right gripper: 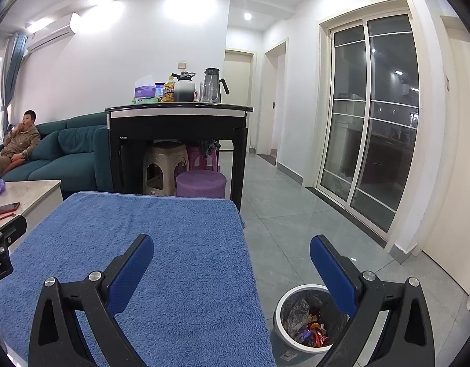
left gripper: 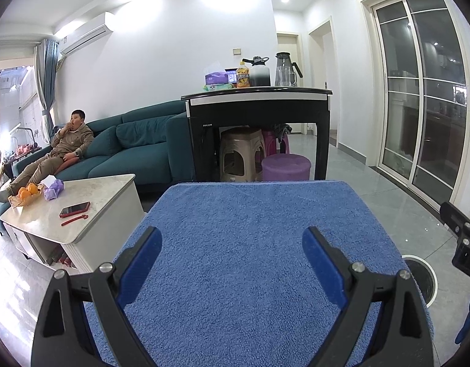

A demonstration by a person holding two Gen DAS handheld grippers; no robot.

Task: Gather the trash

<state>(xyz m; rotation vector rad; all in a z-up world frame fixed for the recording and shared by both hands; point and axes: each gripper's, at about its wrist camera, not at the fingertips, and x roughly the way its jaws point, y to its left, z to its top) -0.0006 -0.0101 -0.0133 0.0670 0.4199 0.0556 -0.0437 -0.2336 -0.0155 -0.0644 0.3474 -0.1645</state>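
A blue towel [left gripper: 250, 244] covers the near table, with nothing lying on it in either view. My left gripper [left gripper: 232, 235] hangs open above the towel, empty. My right gripper [right gripper: 232, 244] is open too, over the towel's [right gripper: 149, 244] right edge, its right finger above a trash bin [right gripper: 296, 302] on the floor. The bin has a white rim and a dark liner, and holds crumpled wrappers [right gripper: 314, 330] and clear plastic. The bin's rim [left gripper: 418, 260] shows at the right of the left wrist view, beside part of the right gripper's body [left gripper: 464, 238].
Left stands a white coffee table [left gripper: 91, 195] with a red phone [left gripper: 74, 209], oranges and a tissue pack. Behind is a black side table [left gripper: 256, 98] with bottles and a jug, stools beneath. A person sits on the teal sofa [left gripper: 137, 146]. Tiled floor [right gripper: 296, 214] runs right to glass doors.
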